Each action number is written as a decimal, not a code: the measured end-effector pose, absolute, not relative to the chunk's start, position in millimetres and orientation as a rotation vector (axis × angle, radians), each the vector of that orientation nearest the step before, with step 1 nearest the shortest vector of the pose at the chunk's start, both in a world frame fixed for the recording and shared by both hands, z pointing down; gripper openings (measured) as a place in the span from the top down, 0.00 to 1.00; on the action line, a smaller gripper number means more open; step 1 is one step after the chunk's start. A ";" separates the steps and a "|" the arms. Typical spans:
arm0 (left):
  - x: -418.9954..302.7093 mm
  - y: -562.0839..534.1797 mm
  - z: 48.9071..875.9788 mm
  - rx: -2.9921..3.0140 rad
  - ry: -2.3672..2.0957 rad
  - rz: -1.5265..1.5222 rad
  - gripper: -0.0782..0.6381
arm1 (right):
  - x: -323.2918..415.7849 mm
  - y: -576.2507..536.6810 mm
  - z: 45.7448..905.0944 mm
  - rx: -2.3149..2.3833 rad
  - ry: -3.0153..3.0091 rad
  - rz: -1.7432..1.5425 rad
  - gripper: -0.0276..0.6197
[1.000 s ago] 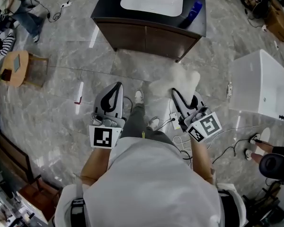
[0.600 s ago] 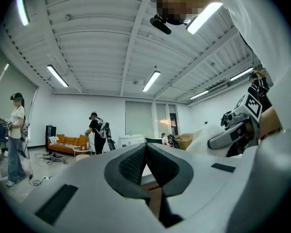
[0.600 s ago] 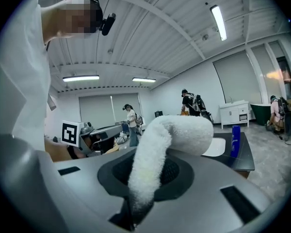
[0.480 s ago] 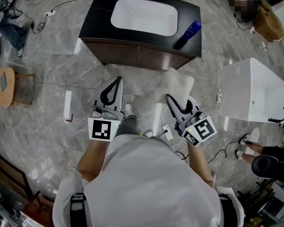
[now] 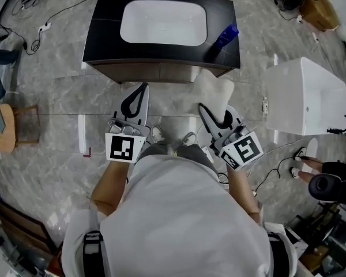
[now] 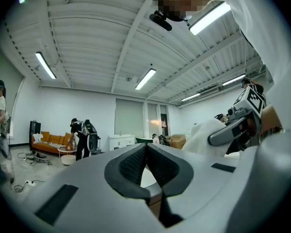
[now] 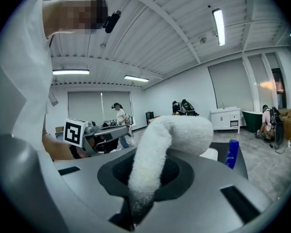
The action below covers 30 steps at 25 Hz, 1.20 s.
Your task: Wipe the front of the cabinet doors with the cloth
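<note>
Cabinet (image 5: 161, 39) drawn closer since a second ago, open floor (image 5: 57, 97) left before its doors (image 5: 155, 73), cloth (image 5: 216, 91) pointed lengthwise at them from the right gripper (image 5: 203, 108), left gripper (image 6: 146, 149) shown in its own view, jaws closed on nothing, right gripper view, cloth clamped, stood upright, top curled right.

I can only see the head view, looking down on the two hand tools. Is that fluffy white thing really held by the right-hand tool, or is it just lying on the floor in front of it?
Observer: It is held. In the right gripper view the cloth is pinched between the jaws of the right gripper, sticking up and flopping over.
Operator: Is the other tool carrying anything?
Observer: No. The left gripper view shows the left gripper with its jaws closed tip to tip and nothing between them.
Operator: Is that blue thing by the basin lying down?
Observer: No. In the right gripper view the blue bottle stands upright on the cabinet top.
</note>
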State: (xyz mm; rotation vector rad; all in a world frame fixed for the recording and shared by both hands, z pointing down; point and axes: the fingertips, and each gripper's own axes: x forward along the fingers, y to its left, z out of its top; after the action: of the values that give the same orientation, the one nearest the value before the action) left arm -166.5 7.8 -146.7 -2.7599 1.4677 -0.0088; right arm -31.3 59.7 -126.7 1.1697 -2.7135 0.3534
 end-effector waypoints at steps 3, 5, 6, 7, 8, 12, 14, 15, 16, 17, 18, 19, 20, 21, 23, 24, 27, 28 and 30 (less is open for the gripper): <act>-147.0 -3.3 -145.3 -2.765 1.471 0.011 0.87 | -18.5 44.4 -130.3 1.154 -2.733 0.308 0.85; -135.6 -7.5 -149.8 -2.755 1.502 0.059 0.87 | -8.2 39.4 -133.8 1.137 -2.746 0.294 0.85; -129.6 -7.4 -152.5 -2.750 1.516 0.074 0.87 | -2.6 38.5 -136.2 1.124 -2.751 0.292 0.85; -123.5 -6.9 -154.6 -2.747 1.526 0.073 0.87 | 2.9 37.6 -138.2 1.110 -2.755 0.293 0.85; -118.1 -7.4 -155.3 -2.744 1.533 0.061 0.87 | 7.8 35.6 -138.8 1.093 -2.756 0.295 0.85; -108.8 -19.4 -139.4 -2.731 1.584 0.027 0.87 | 16.0 21.8 -123.3 1.005 -2.743 0.291 0.85; -105.2 -27.0 -114.7 -2.735 1.621 -0.005 0.87 | 16.8 13.4 -106.1 0.957 -2.754 0.265 0.85; -102.7 -32.1 -99.4 -2.736 1.638 -0.027 0.87 | 16.9 6.2 -96.1 0.945 -2.776 0.250 0.85; -100.0 -37.4 -82.7 -2.733 1.654 -0.051 0.87 | 17.1 -2.1 -84.8 0.942 -2.807 0.241 0.85; -97.5 -42.1 -64.7 -2.724 1.670 -0.077 0.87 | 17.7 -9.4 -69.9 0.938 -2.835 0.243 0.85; -95.5 -45.6 -45.2 -2.709 1.689 -0.103 0.87 | 18.9 -14.7 -50.6 0.925 -2.853 0.254 0.85; -94.0 -48.0 -23.9 -2.692 1.709 -0.131 0.87 | 20.4 -18.7 -27.2 0.900 -2.857 0.268 0.85; -93.3 -50.3 -0.9 -2.674 1.727 -0.162 0.87 | 21.7 -22.9 -1.3 0.866 -2.854 0.275 0.85; -93.4 -53.5 23.1 -2.657 1.739 -0.197 0.87 | 22.1 -28.8 24.7 0.832 -2.850 0.275 0.85; -96.1 -61.2 72.6 -2.628 1.740 -0.274 0.87 | 20.5 -42.9 72.9 0.787 -2.851 0.266 0.85; -98.7 -64.2 97.7 -2.617 1.738 -0.308 0.87 | 19.0 -48.5 96.1 0.768 -2.852 0.264 0.85; -108.8 -70.5 168.1 -2.606 1.738 -0.338 0.87 | 13.4 -54.9 165.0 0.699 -2.832 0.232 0.85; -111.0 -72.6 189.6 -2.601 1.734 -0.331 0.87 | 12.3 -55.2 186.5 0.672 -2.823 0.204 0.85; -113.5 -76.0 233.6 -2.592 1.734 -0.325 0.87 | 10.6 -57.6 223.0 0.622 -2.816 0.121 0.85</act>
State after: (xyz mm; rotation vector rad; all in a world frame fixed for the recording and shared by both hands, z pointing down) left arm -113.5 -76.0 233.6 -2.5921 1.7339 -0.3246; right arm 10.6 -57.6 223.0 0.6219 -2.8164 0.1211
